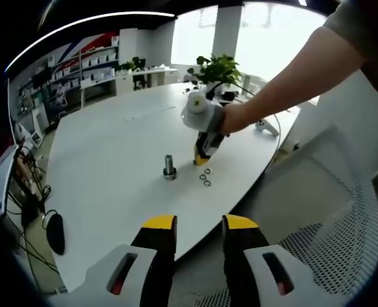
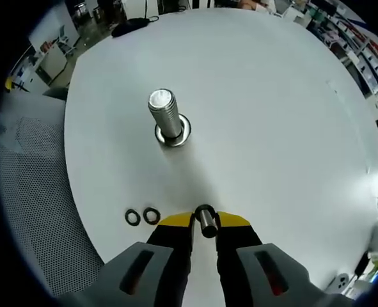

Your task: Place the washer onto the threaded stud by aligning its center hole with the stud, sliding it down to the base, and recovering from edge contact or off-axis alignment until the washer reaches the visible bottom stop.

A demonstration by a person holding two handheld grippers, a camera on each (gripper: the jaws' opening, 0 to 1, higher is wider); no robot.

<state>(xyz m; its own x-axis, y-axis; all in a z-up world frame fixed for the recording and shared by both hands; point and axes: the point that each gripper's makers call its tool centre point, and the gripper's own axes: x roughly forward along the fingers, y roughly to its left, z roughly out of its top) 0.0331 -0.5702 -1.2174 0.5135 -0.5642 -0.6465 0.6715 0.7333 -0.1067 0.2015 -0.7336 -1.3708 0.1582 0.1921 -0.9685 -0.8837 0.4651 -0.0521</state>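
**Washer gripped, not yet on stud – insertion pending**

Status, near to far. In the right gripper view I see my right gripper (image 2: pixel 205 225) with jaws closed down to a narrow gap, pinching a small ring, the washer (image 2: pixel 205 228), edge-on between the yellow tips. Grip looks centred on the tips; I can't tell how the hole is oriented w.r.t. the stud axis. Just left of the tips, flat on the white table (image 2: pixel 291 128), lie two spare washers (image 2: pixel 142 217), side by side, untouched.

Farther out, the threaded stud (image 2: pixel 165 114) stands upright on its round base flange (image 2: pixel 173 132), ahead and slightly left of the jaws, well apart from the held washer. No washer visible on the shank or at the base, as far as I can see.

In the left gripper view my left gripper (image 1: pixel 199 231) hangs back off the near table edge, jaws part open, nothing between them. Beyond it: stud (image 1: pixel 169 166), loose rings (image 1: pixel 205 177) to its right, right gripper (image 1: pixel 205 142) just past them, low over the table.

Judgement: pick is done; remaining are carry to stud top, hole alignment, slide to bottom stop. Task early-to-mid. Risk: edge-on hold means washer needs levelling before it will thread over.
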